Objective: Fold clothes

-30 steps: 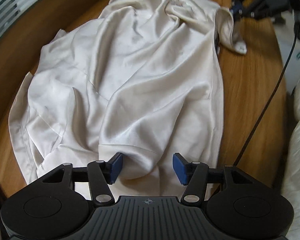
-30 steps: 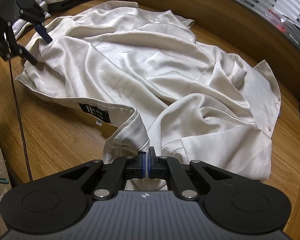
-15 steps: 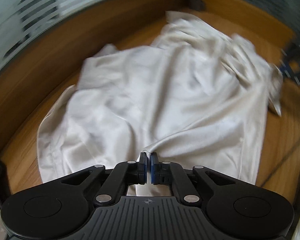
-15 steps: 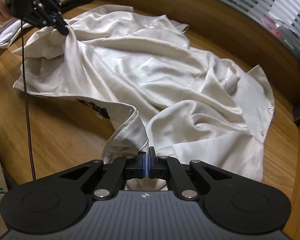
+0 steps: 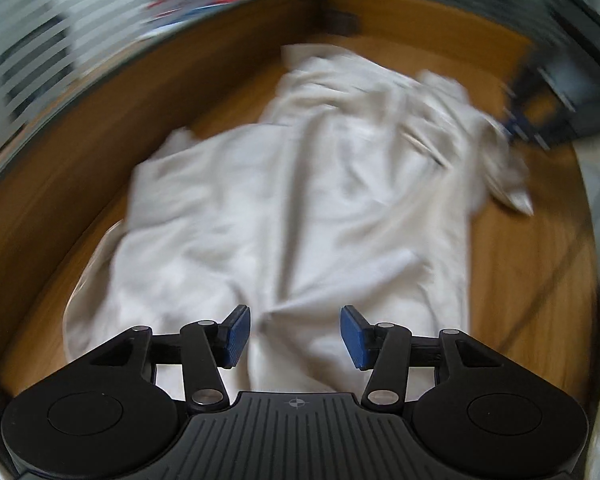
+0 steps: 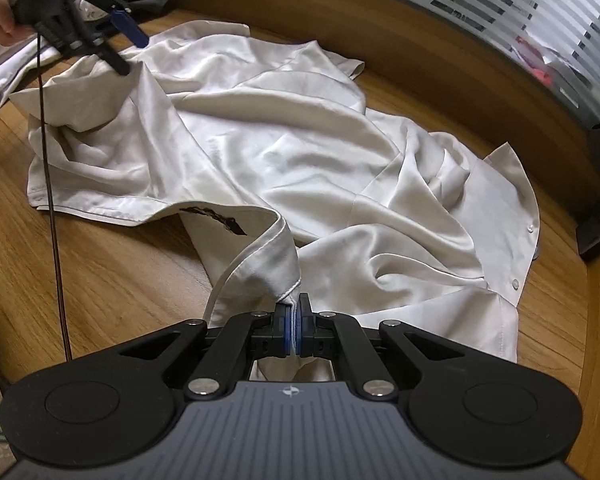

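Note:
A cream satin shirt [image 6: 300,152] lies crumpled across the wooden table [image 6: 100,280]. My right gripper [image 6: 294,320] is shut on the shirt's near collar edge, close to the black neck label [image 6: 216,216]. In the blurred left wrist view my left gripper [image 5: 295,336] hangs over the shirt [image 5: 300,200] with its jaws opening; a fold runs between the blue pads [image 5: 236,334], which do not press it. From the right wrist view the left gripper [image 6: 127,50] sits at the shirt's far corner, where the cloth still peaks up against its lower finger.
A thin black cable [image 6: 52,200] drops from the left gripper across the table's left side. More pale clothes [image 6: 4,76] lie at the far left. A raised wooden rim [image 6: 420,52] and striped glass bound the far side; a small dark box [image 6: 592,236] stands at the right.
The left gripper went from open to shut on a fold, pulled it up and sideways, and stands open again. The shirt's far corner has been drawn out. The right gripper kept its grip.

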